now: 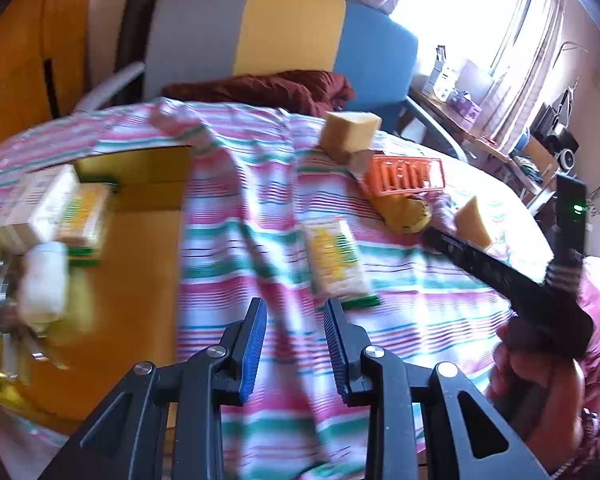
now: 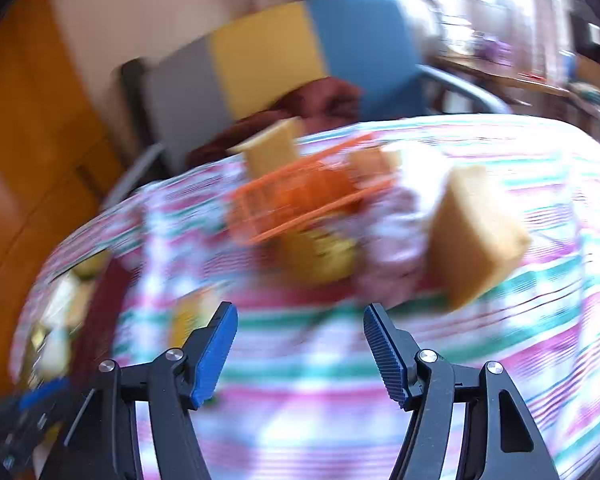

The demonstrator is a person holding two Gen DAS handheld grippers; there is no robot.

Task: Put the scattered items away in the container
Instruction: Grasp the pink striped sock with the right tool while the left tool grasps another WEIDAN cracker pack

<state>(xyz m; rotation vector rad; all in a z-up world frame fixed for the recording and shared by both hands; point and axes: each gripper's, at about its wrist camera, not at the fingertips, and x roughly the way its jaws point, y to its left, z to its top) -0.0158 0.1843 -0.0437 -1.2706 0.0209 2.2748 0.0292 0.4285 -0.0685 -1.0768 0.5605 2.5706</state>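
My left gripper (image 1: pixel 296 312) is open and empty, hovering over the striped cloth just short of a yellow-and-green packet (image 1: pixel 332 260). To its left an open cardboard box (image 1: pixel 140 248) holds a white carton (image 1: pixel 40 204), another yellow-green packet (image 1: pixel 84 216) and a white lump (image 1: pixel 44 284). My right gripper (image 2: pixel 300 316) is also open and empty. Ahead of it, blurred, lie an orange plastic basket (image 2: pixel 300 196), a yellowish item (image 2: pixel 320 256) and a tan sponge (image 2: pixel 472 236). A second sponge (image 2: pixel 272 148) sits behind the basket.
In the left wrist view the basket (image 1: pixel 404 176), two sponges (image 1: pixel 350 130) (image 1: pixel 474 222) and a hand (image 1: pixel 540 380) on the right tool's black arm (image 1: pixel 500 272) fill the right side. A grey, yellow and blue chair (image 1: pixel 284 36) with a maroon cloth (image 1: pixel 268 88) stands behind the table.
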